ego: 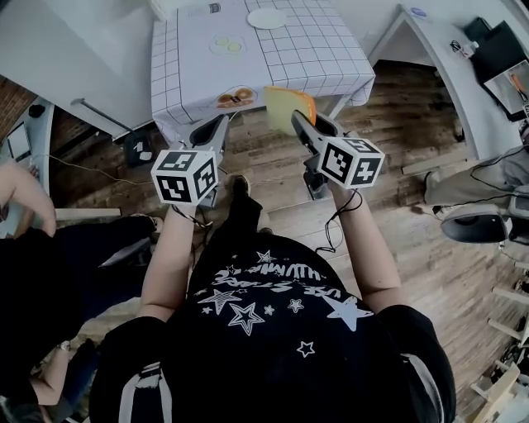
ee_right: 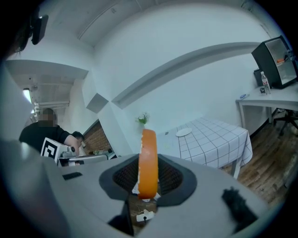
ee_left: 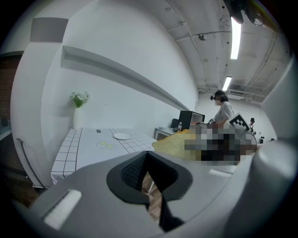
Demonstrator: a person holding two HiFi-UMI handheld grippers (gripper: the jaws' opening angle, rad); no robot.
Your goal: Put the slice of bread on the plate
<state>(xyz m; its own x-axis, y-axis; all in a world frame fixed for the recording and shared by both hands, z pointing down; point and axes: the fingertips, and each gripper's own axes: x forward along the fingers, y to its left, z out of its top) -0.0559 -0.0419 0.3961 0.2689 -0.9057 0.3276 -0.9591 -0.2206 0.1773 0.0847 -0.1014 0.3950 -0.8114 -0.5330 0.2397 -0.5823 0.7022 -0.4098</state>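
Right gripper (ee_right: 148,173): pinching the slice of bread (ee_right: 148,160) on edge, which I judge keeps it upright and off the floor for carrying.
Left gripper (ego: 216,129): tips pressed together, empty; I read it as spare.
Plate (ego: 266,18): at the far end of the table (ego: 318,51), well apart from the bread.
Hidden: the bread's face shows edge-on only in the right gripper view; the small items near the table's front edge are too small to name.

The left tool (ee_left: 147,153) fills the foreground. Its dark pads (ee_left: 133,171) meet at the tips with nothing between them, and wooden floor shows through the slit below. Beyond stands a table (ee_left: 70,153) under a white checked cloth, with a small white plate (ee_left: 121,136) toward its far edge and a vase of flowers (ee_left: 77,111) at its far left corner. A yellow slice of bread (ee_left: 171,144) shows just right of the table.
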